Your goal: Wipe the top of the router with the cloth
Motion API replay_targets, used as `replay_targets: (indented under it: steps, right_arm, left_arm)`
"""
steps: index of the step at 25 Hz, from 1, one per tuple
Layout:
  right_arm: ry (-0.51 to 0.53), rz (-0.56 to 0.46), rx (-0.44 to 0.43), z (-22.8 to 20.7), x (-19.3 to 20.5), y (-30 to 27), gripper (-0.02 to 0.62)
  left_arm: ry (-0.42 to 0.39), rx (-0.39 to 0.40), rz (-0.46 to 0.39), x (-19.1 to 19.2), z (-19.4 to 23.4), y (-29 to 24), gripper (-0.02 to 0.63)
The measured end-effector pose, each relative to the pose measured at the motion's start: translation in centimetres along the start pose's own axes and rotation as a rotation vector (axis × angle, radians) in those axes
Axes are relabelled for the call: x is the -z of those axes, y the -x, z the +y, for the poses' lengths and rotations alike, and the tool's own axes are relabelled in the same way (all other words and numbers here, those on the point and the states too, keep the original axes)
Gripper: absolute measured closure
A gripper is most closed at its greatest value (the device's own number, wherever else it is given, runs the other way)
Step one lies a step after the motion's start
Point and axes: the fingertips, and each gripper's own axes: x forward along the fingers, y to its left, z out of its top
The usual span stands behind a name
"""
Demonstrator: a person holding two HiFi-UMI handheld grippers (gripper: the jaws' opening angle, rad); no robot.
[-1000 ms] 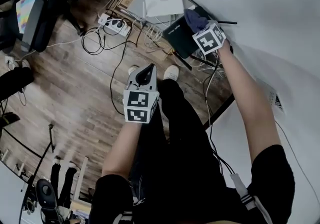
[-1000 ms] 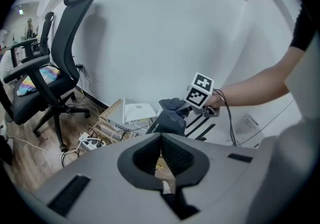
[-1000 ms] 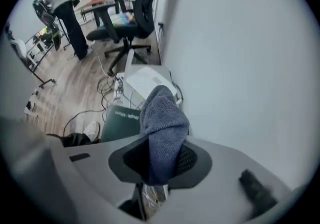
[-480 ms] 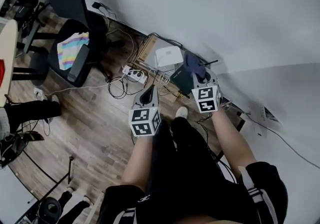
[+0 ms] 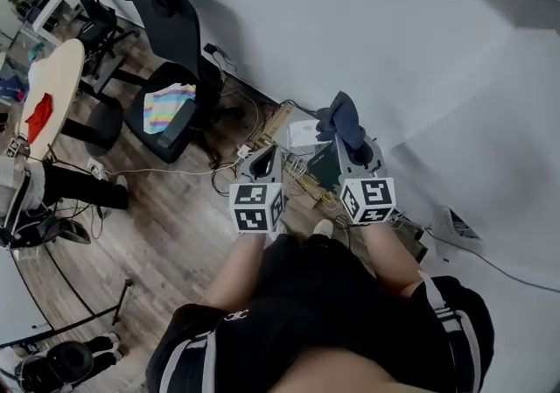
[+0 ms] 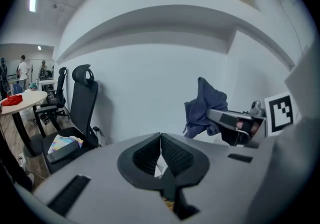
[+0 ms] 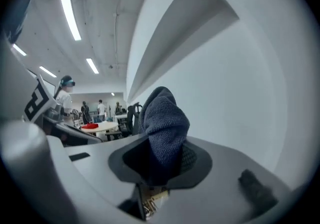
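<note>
In the head view a black router (image 5: 322, 165) lies on the floor by the wall, partly hidden behind my right gripper (image 5: 352, 143). Beside it sits a white box-shaped device (image 5: 303, 134). The right gripper is shut on a dark blue cloth (image 5: 340, 118), which hangs bunched above the router and apart from it. The right gripper view shows the cloth (image 7: 164, 122) pinched between the jaws of that gripper (image 7: 163, 154), pointing at the white wall. My left gripper (image 5: 265, 157) is held level to the left; its jaws (image 6: 160, 139) are shut with nothing between them.
A black office chair (image 5: 173, 41) with a striped cloth (image 5: 170, 108) on its seat stands to the left. A power strip and tangled cables (image 5: 248, 155) lie near the router. A round table (image 5: 51, 89) with a red item stands farther left, and people are in the background.
Both grippers have risen away from the floor, and the cloth has lifted off the router. The head view has tilted up, showing more wall and room.
</note>
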Motion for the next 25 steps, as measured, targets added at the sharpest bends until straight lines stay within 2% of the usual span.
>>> replay_targets:
  steps: [5, 10, 15, 25]
  right_arm:
    - [-0.012, -0.120, -0.044, 1.6, -7.7, 1.9, 0.499]
    - [0.038, -0.227, -0.059, 2.6, -14.2, 2.6, 0.500]
    - [0.047, -0.229, -0.037, 2.7, -14.3, 2.4, 0.500]
    - [0.043, -0.185, -0.033, 2.7, -13.6, 0.9, 0.500]
  left_arm:
    - [-0.065, -0.004, -0.146, -7.4, -1.6, 3.2, 0.592]
    - [-0.114, -0.023, -0.282, -13.8, -1.2, 6.3, 0.591]
    - [-0.121, -0.026, -0.318, -15.0, -0.5, 7.2, 0.591]
    - [-0.133, 0.004, -0.306, -15.4, -0.3, 6.0, 0.591]
